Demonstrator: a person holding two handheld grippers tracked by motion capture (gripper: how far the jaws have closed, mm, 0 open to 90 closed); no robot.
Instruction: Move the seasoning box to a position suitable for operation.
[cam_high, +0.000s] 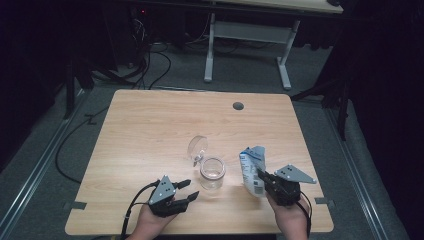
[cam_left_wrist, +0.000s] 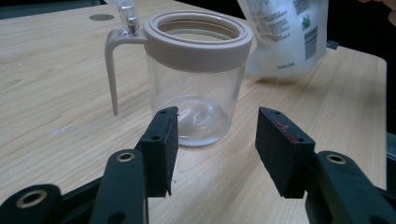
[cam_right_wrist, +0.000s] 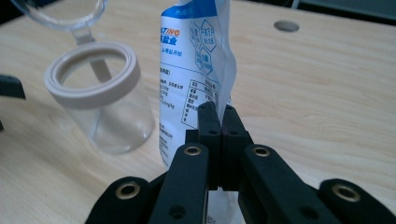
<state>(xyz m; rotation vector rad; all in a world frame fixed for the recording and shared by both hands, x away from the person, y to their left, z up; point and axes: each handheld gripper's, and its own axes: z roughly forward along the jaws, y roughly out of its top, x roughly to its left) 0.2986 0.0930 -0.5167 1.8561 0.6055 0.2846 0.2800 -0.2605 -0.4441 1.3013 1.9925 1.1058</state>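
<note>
A clear jar (cam_high: 212, 173) (cam_left_wrist: 196, 79) (cam_right_wrist: 100, 100) with a beige rim ring stands near the table's middle, its hinged clear lid (cam_high: 197, 146) (cam_right_wrist: 60, 11) flipped up and open. My left gripper (cam_high: 188, 190) (cam_left_wrist: 215, 151) is open just short of the jar, nothing between its pads. My right gripper (cam_high: 262, 176) (cam_right_wrist: 218, 116) is shut on the edge of a white and blue printed pouch (cam_high: 251, 170) (cam_right_wrist: 194, 79) (cam_left_wrist: 285, 35), held upright to the right of the jar.
The wooden table (cam_high: 150, 125) has a round cable hole (cam_high: 238, 106) near its far edge. Beyond it, a white desk frame (cam_high: 247, 45) and cables lie on the grey floor.
</note>
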